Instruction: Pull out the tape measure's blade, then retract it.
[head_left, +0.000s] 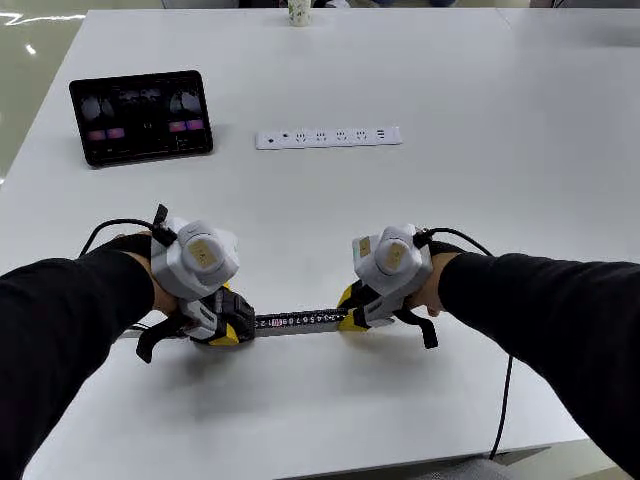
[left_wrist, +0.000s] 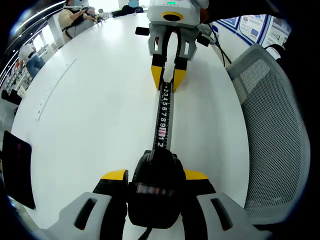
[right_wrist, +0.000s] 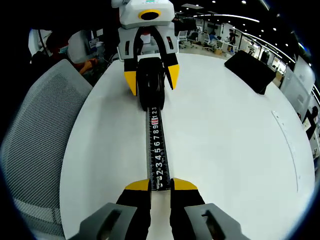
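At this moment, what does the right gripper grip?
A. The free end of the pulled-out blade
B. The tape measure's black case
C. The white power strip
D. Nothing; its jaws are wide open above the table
A: in the right gripper view the right gripper is shut on the tip of the blade, which runs across the table to the case held in the left gripper.
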